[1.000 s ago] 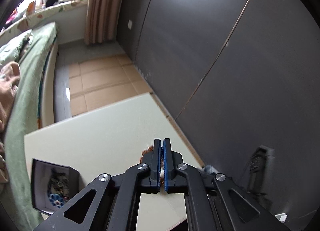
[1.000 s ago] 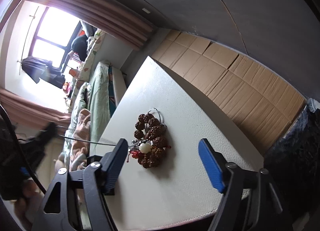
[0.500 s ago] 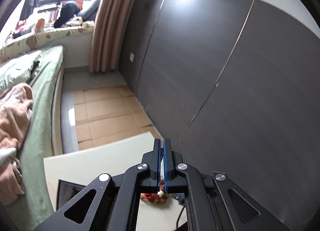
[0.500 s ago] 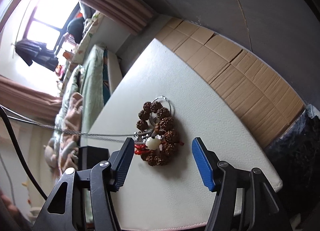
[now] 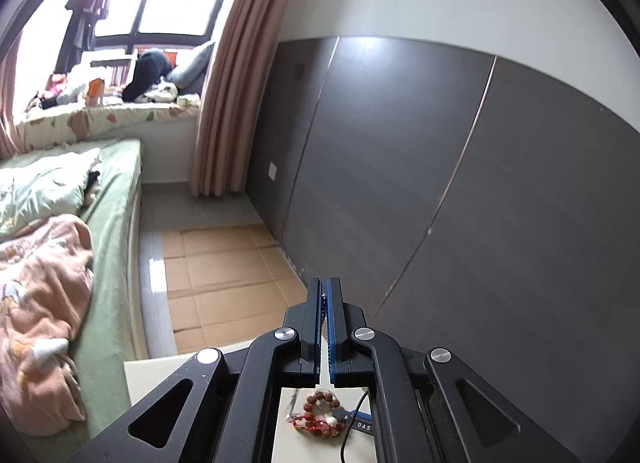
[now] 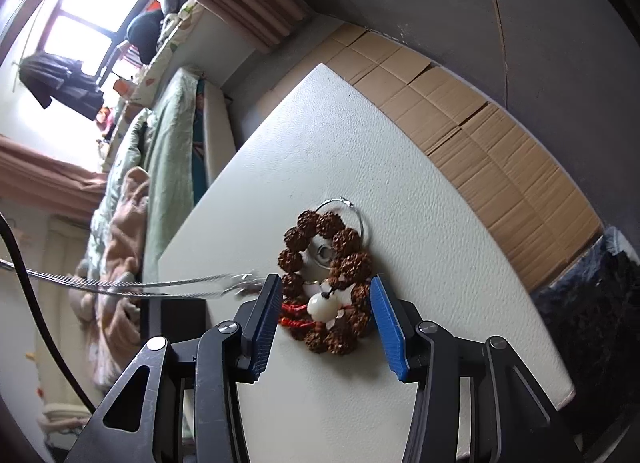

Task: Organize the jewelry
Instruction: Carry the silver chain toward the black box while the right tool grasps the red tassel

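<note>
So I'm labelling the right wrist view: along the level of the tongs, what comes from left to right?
Silver chain → left finger → red cord → white bead → right finger → table's bare top.

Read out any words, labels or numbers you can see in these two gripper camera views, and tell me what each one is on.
"DAS": white letters on a dark and blue part next to the bead bracelet in the left wrist view; the letters after these are cut off.
Right wrist view: no readable text.
</note>
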Demonstrator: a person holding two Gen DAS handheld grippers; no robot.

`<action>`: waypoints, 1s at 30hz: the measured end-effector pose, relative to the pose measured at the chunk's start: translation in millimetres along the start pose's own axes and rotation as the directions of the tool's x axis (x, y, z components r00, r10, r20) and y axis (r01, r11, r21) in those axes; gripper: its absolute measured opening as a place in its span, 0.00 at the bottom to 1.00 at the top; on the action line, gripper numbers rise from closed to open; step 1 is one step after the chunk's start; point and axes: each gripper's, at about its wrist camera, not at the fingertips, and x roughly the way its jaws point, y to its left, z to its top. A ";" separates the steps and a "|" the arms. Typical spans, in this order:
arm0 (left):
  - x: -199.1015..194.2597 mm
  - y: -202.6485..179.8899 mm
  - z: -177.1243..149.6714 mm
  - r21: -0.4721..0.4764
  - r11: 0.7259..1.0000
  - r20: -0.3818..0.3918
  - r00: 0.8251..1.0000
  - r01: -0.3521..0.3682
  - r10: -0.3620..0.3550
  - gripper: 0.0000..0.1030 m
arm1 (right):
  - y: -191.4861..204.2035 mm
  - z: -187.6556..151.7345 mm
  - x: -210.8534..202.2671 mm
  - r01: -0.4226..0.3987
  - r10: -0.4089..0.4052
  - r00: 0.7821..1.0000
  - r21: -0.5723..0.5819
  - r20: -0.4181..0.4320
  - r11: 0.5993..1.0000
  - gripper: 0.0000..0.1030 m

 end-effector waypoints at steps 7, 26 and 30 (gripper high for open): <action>-19.3 12.7 4.9 -0.009 1.000 0.034 0.999 -0.028 0.028 0.01 | 18.8 -6.9 3.8 -0.022 0.020 0.999 -0.075 -0.030 0.997 0.47; -63.3 42.4 12.8 -0.049 0.995 0.090 0.992 -0.084 0.088 0.01 | 72.2 -0.2 45.6 0.123 -0.209 0.965 -0.436 -0.157 0.891 0.34; -71.8 46.5 14.6 -0.052 0.994 0.102 0.989 -0.100 0.105 0.01 | 68.8 -3.2 49.1 0.135 -0.243 0.953 -0.463 -0.181 0.876 0.12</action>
